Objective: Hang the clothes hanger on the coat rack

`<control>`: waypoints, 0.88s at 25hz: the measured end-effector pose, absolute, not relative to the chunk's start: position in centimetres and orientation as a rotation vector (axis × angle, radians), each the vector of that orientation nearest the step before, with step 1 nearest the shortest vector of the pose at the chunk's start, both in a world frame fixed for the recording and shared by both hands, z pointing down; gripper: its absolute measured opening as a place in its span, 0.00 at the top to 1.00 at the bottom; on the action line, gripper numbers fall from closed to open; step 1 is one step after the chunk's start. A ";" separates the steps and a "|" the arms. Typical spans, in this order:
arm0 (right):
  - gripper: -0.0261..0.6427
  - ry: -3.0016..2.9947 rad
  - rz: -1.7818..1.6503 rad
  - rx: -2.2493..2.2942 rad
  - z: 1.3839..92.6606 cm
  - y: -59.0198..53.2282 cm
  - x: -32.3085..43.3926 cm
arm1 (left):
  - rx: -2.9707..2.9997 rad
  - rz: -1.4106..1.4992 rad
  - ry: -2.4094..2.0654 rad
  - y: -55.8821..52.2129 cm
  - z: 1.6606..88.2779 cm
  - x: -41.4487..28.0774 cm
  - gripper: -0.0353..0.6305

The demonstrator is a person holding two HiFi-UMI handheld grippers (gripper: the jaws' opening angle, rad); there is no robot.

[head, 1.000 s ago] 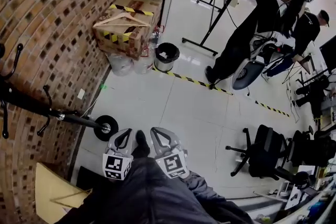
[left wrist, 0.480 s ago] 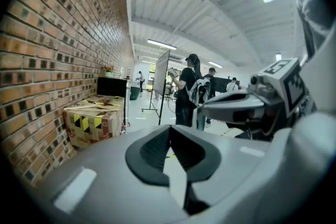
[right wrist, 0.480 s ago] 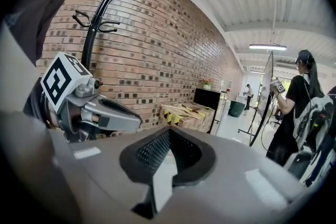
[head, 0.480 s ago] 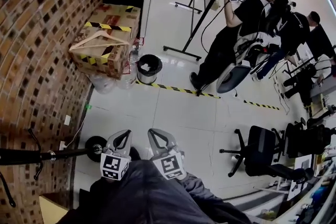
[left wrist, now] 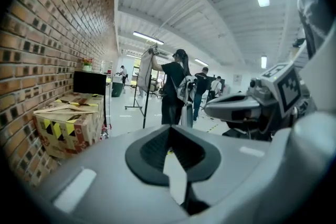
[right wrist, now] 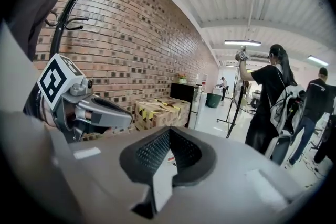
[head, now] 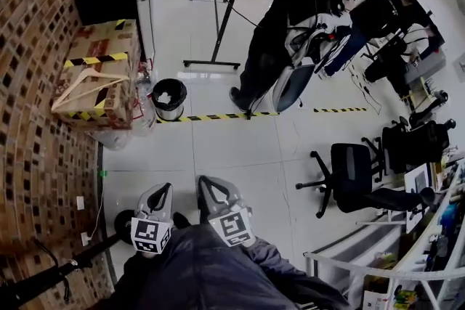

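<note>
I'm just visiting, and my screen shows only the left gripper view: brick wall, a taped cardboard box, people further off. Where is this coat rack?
Observer: The right gripper view shows it. The coat rack is black and stands upright in front of the brick wall, at that picture's upper left.
Operator: Is anything being carried?
Observer: Not on the other side. In its own view the right gripper is shut, with nothing between its jaws.
Operator: What's on the floor that I'm missing?
Observer: The head view shows a round black bin standing beside the cardboard box.
</note>
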State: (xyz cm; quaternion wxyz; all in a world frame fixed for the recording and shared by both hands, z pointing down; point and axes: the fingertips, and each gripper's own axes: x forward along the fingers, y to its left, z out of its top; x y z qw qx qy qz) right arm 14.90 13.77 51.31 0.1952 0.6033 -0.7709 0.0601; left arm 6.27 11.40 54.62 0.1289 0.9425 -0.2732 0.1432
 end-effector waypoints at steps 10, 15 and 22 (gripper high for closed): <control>0.95 -2.095 0.227 1.795 52.9 7.3 22.6 | 2.751 0.440 -0.739 4.3 55.4 12.3 0.95; 0.95 -2.093 0.211 1.829 52.3 2.7 27.1 | 2.772 0.445 -0.739 -0.8 54.7 16.3 0.95; 0.95 -2.109 0.240 1.855 52.6 -2.2 32.6 | 2.779 0.490 -0.724 -5.9 54.5 21.6 0.95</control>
